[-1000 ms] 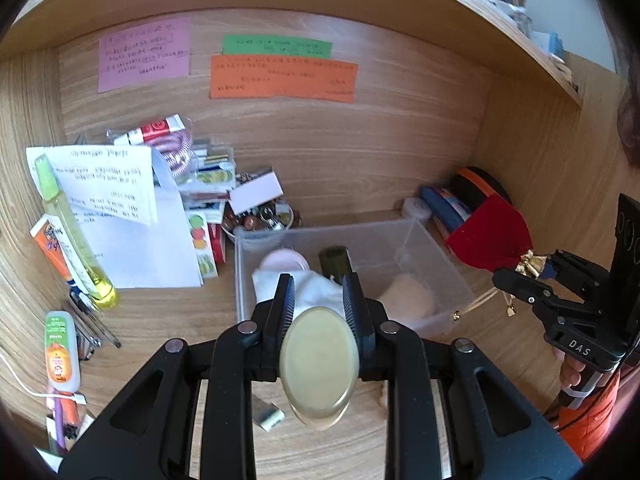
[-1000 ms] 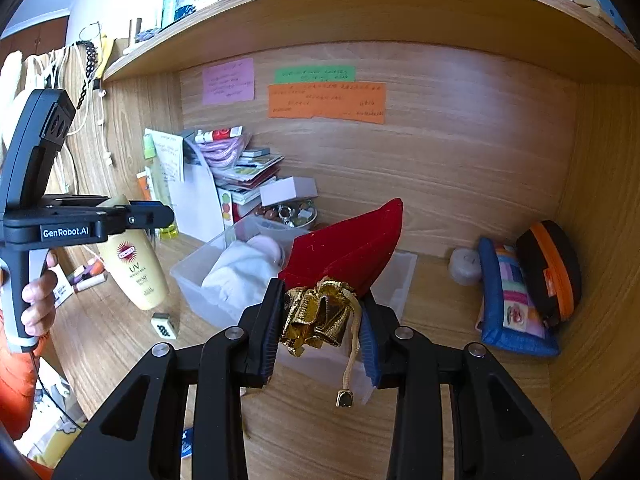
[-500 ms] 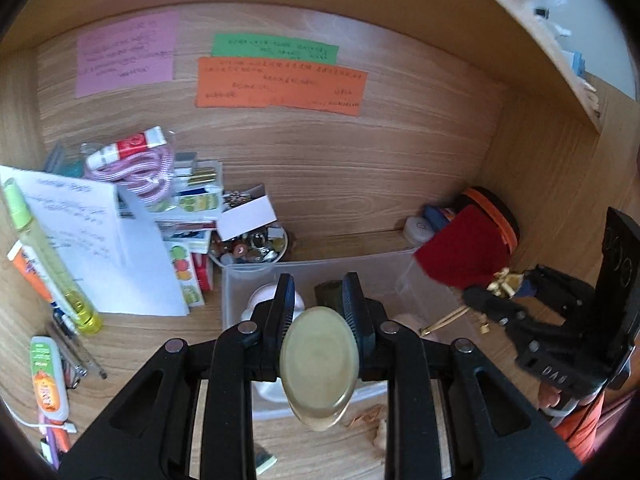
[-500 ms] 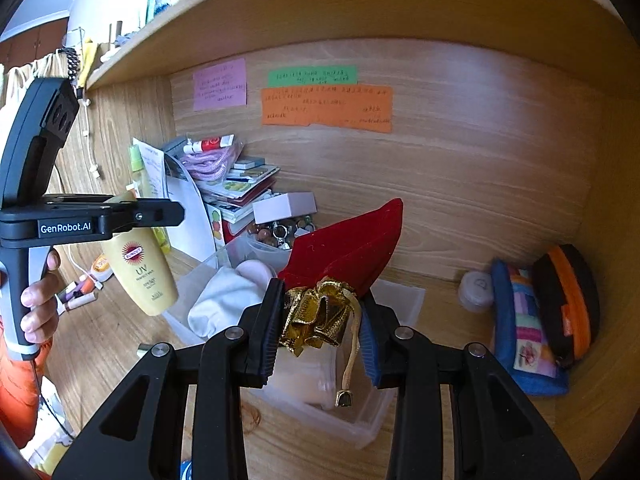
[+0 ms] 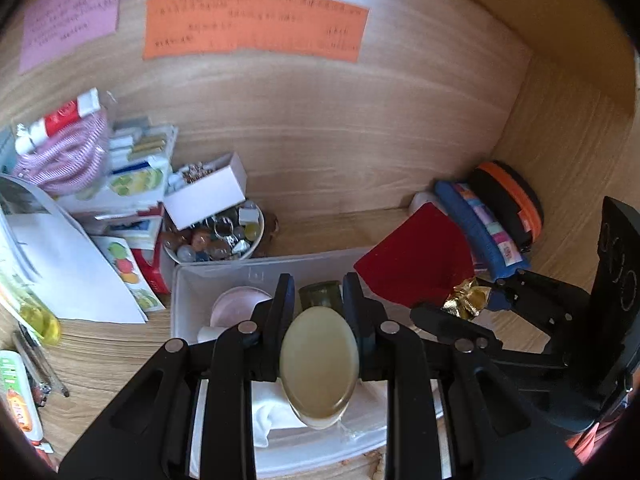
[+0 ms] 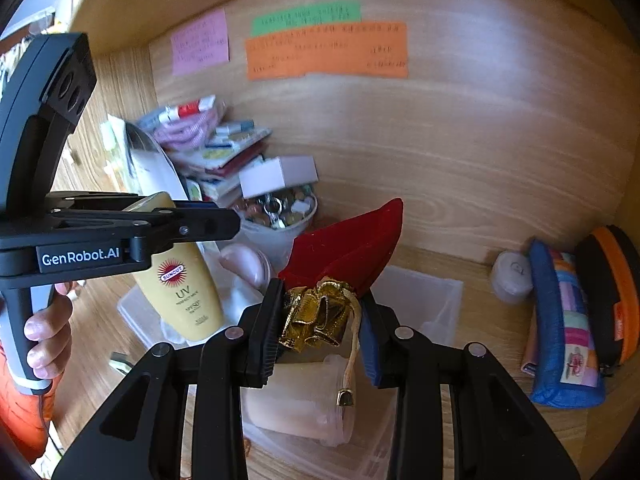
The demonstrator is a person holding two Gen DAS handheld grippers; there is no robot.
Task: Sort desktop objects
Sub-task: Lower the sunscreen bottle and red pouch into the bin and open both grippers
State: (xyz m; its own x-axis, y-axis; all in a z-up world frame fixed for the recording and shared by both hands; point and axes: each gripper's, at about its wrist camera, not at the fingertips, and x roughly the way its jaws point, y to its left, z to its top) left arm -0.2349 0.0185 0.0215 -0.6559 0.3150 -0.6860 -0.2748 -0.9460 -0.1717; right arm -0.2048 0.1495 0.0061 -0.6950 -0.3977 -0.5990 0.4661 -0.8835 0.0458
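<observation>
Here the left hand-held gripper (image 5: pixel 319 300) was clamped on a yellow sunscreen bottle (image 5: pixel 319 364), which hung base-up above the clear plastic bin (image 5: pixel 224 276) near the middle of the surface (image 5: pixel 100 356). In the right wrist view the same bottle (image 6: pixel 180 288) showed its label and tilted over the bin's left end. The right hand-held gripper (image 6: pixel 322 320) was closed on the gold ruffled neck of a red velvet pouch (image 6: pixel 352 244), whose body stood up over the bin's far edge while a gold cord with a metal tip dangled down. Inside the bin lay a white cloth (image 5: pixel 276 416), a pink round item (image 5: pixel 236 304) and a pale cylinder (image 6: pixel 296 396). Behind the bin's far left corner sat a bowl of trinkets (image 5: pixel 216 240) with a white box (image 5: pixel 206 192) on top. A blue pencil case (image 6: pixel 564 328) and an orange-and-black pouch (image 6: pixel 612 292) leaned in the surface's far right corner.
</observation>
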